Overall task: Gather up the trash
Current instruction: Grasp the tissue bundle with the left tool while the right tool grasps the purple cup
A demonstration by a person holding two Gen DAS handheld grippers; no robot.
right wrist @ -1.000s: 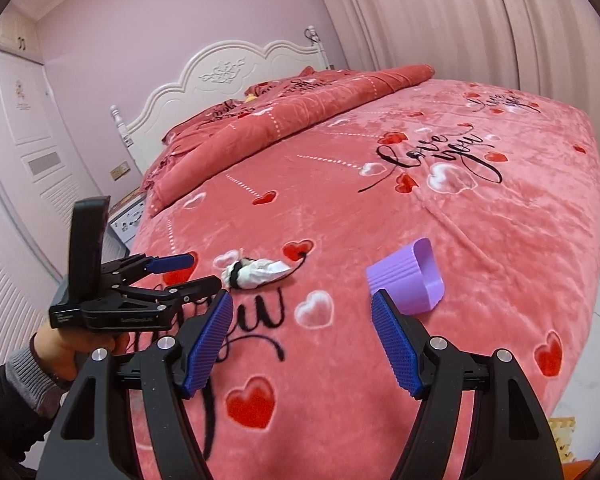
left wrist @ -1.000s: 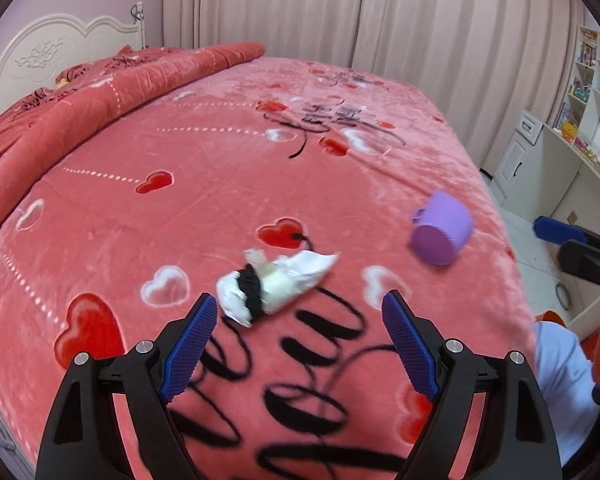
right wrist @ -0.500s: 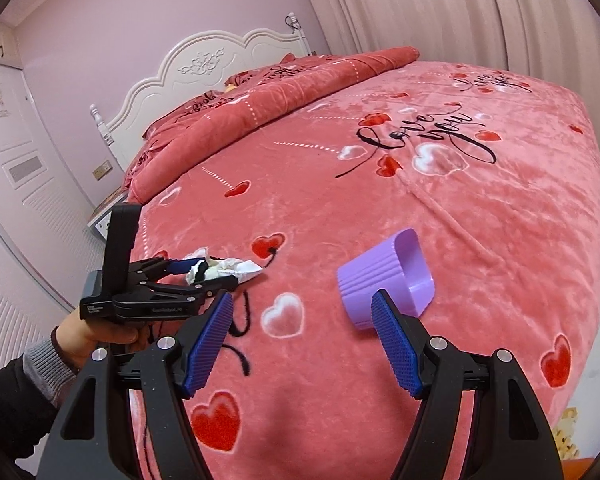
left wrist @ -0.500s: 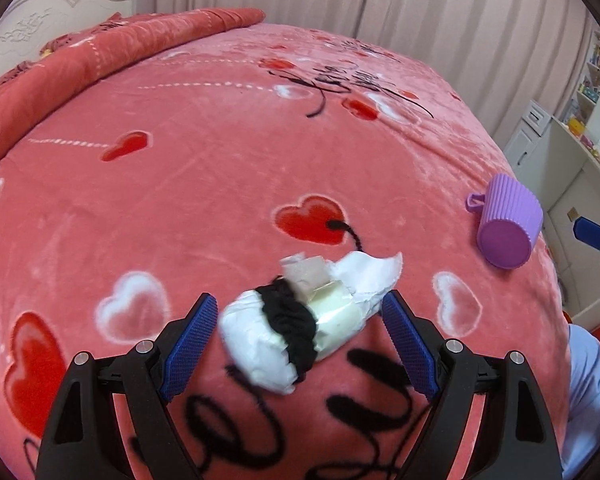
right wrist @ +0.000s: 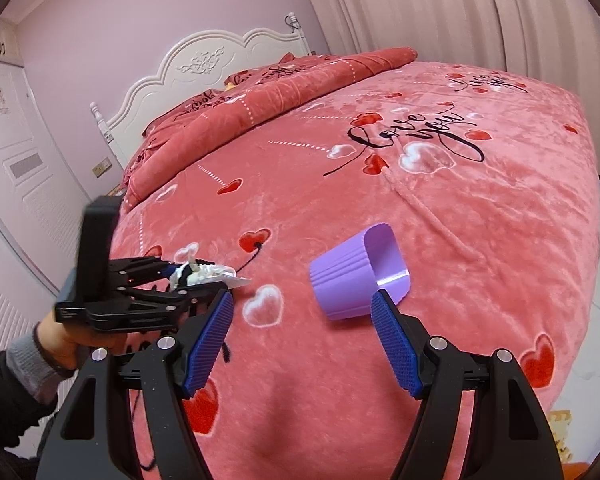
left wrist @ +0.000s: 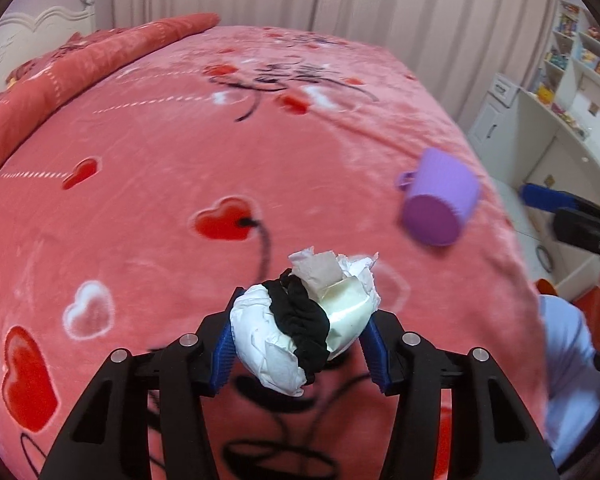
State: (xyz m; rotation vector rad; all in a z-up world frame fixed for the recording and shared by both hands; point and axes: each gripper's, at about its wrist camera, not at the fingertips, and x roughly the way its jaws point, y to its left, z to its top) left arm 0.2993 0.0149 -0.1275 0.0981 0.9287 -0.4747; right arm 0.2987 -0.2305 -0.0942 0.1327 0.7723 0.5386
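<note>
A trash wad [left wrist: 260, 332] of white tissue, cream wrapper and a black band sits between the blue pads of my left gripper [left wrist: 302, 332], low on the pink heart blanket [left wrist: 180, 160]. The jaws are closing and both pads touch the wad's sides. The right wrist view shows the same left gripper [right wrist: 196, 280] with the wad [right wrist: 204, 274] in it, held by a hand in a grey cuff. My right gripper [right wrist: 302, 304] stands open just short of a purple ribbed cup [right wrist: 348, 276] lying on its side, mouth toward the far right. That cup [left wrist: 440, 204] also lies right of the wad.
A folded red quilt [right wrist: 260, 92] and a white headboard [right wrist: 204, 64] lie at the bed's far end, with curtains behind. A white desk with shelves [left wrist: 540, 140] stands beyond the bed's right edge. A white door [right wrist: 20, 160] is at the left.
My left gripper came down over the trash wad and its jaws narrowed onto it. The right gripper drew closer to the purple cup, jaws unchanged.
</note>
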